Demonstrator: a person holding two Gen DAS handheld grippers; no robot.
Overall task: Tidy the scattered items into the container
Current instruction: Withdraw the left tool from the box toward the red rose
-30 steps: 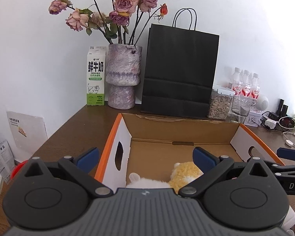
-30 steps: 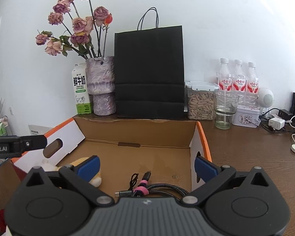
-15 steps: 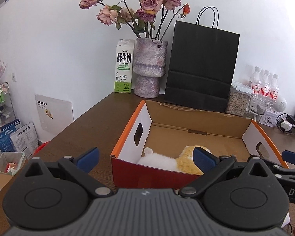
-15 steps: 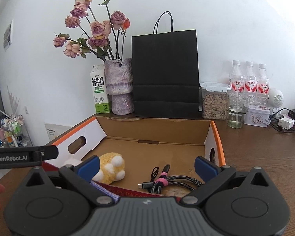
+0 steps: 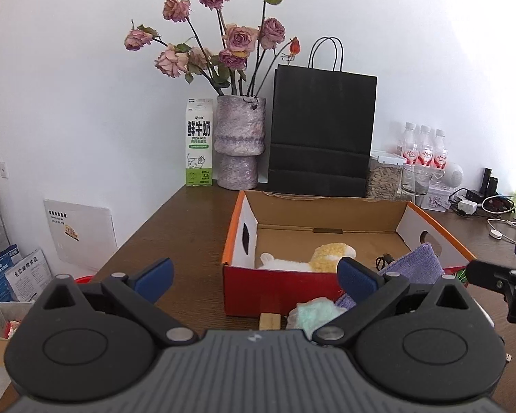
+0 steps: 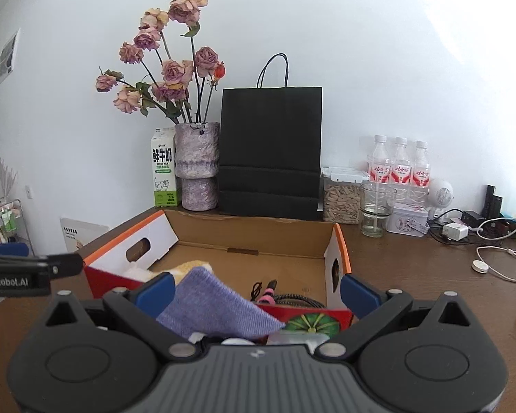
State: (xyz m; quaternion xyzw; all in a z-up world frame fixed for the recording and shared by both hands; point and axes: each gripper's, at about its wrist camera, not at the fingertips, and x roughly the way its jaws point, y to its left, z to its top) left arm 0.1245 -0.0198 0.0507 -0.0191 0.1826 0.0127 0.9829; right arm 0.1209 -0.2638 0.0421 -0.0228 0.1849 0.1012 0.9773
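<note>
Both hand-held grippers spread, holding nothing — left hand-held gripper (image 5: 254, 277), right hand-held gripper (image 6: 256, 290). Purple cloth (image 6: 211, 304) drapes over the box (image 6: 258, 230) front edge, just ahead of the right one. Plush toy (image 5: 326, 256) and cable (image 6: 285, 297) lie inside the box on the worktop (image 5: 175, 237).

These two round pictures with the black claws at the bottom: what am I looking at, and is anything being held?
Each picture comes from a camera on a hand-held tool, looking along its two blue-tipped fingers. No robot arm: a person holds one tool in each hand. The left gripper and right gripper are both open and hold nothing. On the wooden table stands a cardboard box containing a plush toy and a coiled cable. A purple cloth rests against the box's near edge, and a pale green fluffy item lies in front of the box.
</note>
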